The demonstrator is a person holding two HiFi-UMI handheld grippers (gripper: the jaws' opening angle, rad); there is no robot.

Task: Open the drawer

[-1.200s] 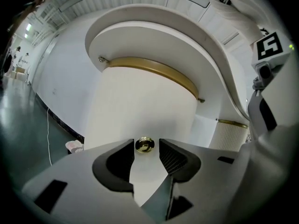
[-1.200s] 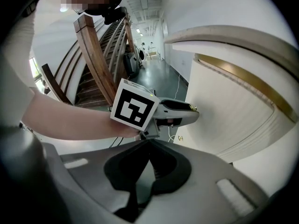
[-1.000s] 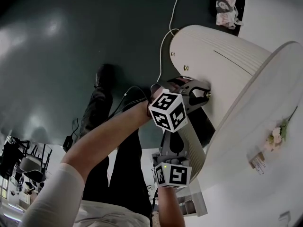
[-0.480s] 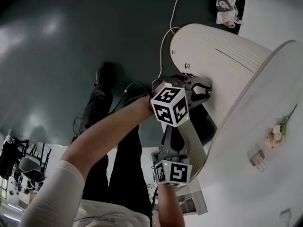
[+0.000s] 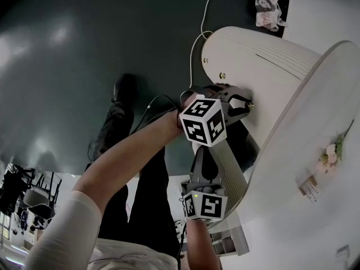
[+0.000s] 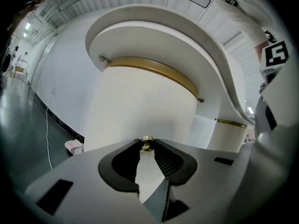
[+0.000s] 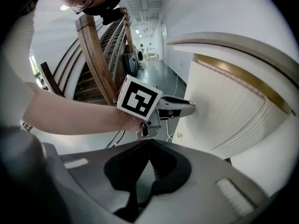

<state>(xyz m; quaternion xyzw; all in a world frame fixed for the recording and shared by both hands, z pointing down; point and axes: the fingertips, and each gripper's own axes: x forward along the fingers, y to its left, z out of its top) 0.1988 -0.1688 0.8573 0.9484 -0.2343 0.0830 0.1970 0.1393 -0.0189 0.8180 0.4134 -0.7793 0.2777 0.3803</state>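
Dark green floor (image 5: 84,49) behind | drawer (image 5: 247,72) looks shut, brass knob (image 6: 146,144) at two o'clock in our head view | our left gripper (image 5: 246,104) closing, tips touching the knob, ready to pull; right gripper (image 7: 149,143) at six o'clock, jaws together, empty, out of the way

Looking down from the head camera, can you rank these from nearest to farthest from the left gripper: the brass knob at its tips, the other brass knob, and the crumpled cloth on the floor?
From the left gripper, whose jaws are closing:
1. brass knob, between the jaws.
2. second brass knob, up-left on the white front.
3. crumpled cloth, on the floor, top of view.
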